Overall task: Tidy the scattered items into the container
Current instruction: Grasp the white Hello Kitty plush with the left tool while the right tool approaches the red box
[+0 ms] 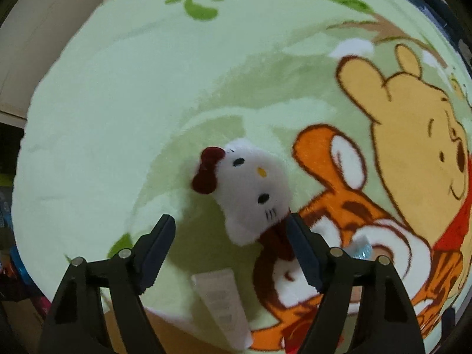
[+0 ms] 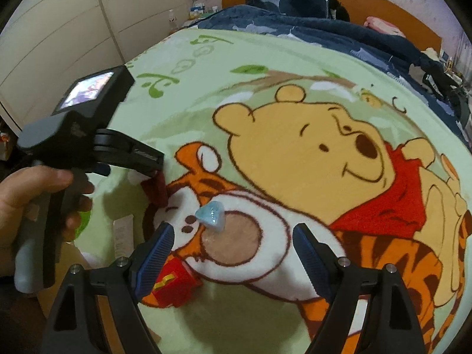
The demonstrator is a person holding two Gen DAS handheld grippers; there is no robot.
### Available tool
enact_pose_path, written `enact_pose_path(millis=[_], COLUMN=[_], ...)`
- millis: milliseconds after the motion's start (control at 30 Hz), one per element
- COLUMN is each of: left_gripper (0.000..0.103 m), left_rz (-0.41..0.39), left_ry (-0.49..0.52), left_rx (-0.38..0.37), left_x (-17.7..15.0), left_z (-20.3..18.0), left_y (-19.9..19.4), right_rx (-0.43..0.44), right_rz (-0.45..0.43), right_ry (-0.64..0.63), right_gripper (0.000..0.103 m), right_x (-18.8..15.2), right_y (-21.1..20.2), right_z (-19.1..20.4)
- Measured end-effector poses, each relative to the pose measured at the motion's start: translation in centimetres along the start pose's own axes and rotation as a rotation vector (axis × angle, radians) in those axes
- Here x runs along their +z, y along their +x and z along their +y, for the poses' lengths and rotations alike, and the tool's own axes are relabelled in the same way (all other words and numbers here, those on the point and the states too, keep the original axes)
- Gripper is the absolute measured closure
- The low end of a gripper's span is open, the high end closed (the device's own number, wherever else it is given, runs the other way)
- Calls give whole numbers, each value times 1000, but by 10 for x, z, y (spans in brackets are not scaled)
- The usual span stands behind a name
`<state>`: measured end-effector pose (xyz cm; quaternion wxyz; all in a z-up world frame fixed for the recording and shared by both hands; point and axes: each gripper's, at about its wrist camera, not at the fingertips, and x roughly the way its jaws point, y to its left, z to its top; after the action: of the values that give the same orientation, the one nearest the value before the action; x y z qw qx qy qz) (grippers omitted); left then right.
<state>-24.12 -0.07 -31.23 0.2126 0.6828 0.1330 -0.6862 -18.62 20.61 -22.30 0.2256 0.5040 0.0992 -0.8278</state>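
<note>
Soft, warm indoor light; fisheye views bend, dark at the corners; blanket [image 1: 147, 103] slightly blurred, shadows faint.

white cat plush [image 1: 250, 188] lying face-up, white tube [image 1: 221, 301] near, perhaps cream

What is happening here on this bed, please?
A person is tidying small items off a green cartoon fleece blanket. The left hand-held gripper, jaws open, hangs over a white plush cat toy with a dark red bow. The right hand-held gripper, also open, points at a small light-blue plastic packet. Nothing is held yet.
</note>
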Motion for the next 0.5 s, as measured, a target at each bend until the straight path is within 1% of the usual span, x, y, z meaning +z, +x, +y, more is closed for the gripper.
enact_pose_path(millis=[67, 133, 200, 233, 267, 333, 367, 500], left_gripper=[24, 25, 30, 40, 52, 64, 67, 74], left_rz=[15, 26, 43, 39, 33, 28, 30, 23], left_ry=[6, 10, 18, 16, 13, 32, 45, 78], left_rx=[-15, -68, -72, -88, -107, -124, -131, -148], left_x=[4, 6, 6, 5, 5, 5, 5, 5], left_z=[-6, -11, -14, -14, -14, -16, -18, -14], left_y=[13, 23, 33, 34, 34, 31, 29, 15], right_rx=[7, 12, 16, 17, 18, 20, 22, 47], right_rz=[9, 16, 25, 29, 33, 43, 49, 90], right_ry=[8, 8, 5, 1, -3, -9, -9, -33], right_gripper=[18, 18, 18, 18, 18, 18, 18, 18], right_x=[-1, -3, -6, -8, -10, -14, -16, -30], right_y=[7, 13, 17, 19, 20, 23, 24, 29], right_z=[0, 0, 1, 1, 2, 3, 3, 11])
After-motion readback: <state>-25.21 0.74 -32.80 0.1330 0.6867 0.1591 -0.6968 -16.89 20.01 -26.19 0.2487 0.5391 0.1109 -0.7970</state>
